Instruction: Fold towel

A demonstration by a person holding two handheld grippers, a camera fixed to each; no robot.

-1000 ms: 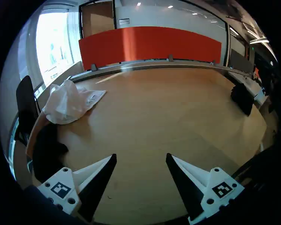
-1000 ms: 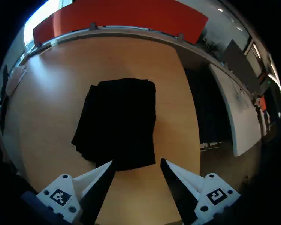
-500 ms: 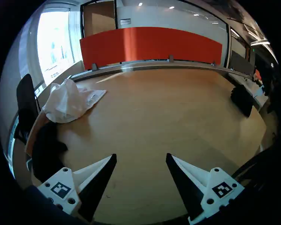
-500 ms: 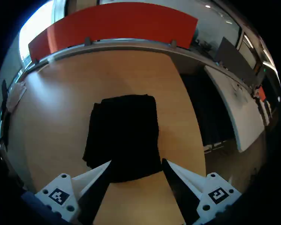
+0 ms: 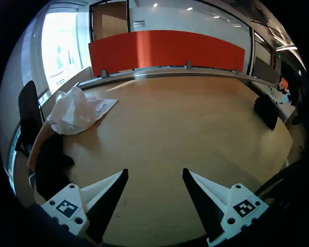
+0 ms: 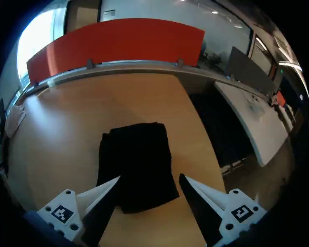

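Note:
A black towel (image 6: 136, 164) lies folded into a rectangle on the wooden table (image 6: 72, 123), close to the table's right edge. My right gripper (image 6: 149, 178) hovers open over the towel's near end, with its white fingers on either side of the near edge and not pressing the cloth. My left gripper (image 5: 154, 170) is open above bare table (image 5: 167, 123), with nothing between its fingers.
A crumpled white cloth (image 5: 72, 113) on papers lies at the table's left, by a black chair (image 5: 29, 111) and dark fabric (image 5: 51, 164). A red partition (image 5: 167, 49) lines the far edge. A dark object (image 5: 266, 110) sits at the right edge. A white desk (image 6: 253, 123) stands beyond.
In the right gripper view the towel has slid lower and looks smaller, as the gripper drew back and tilted up. The left gripper has barely moved.

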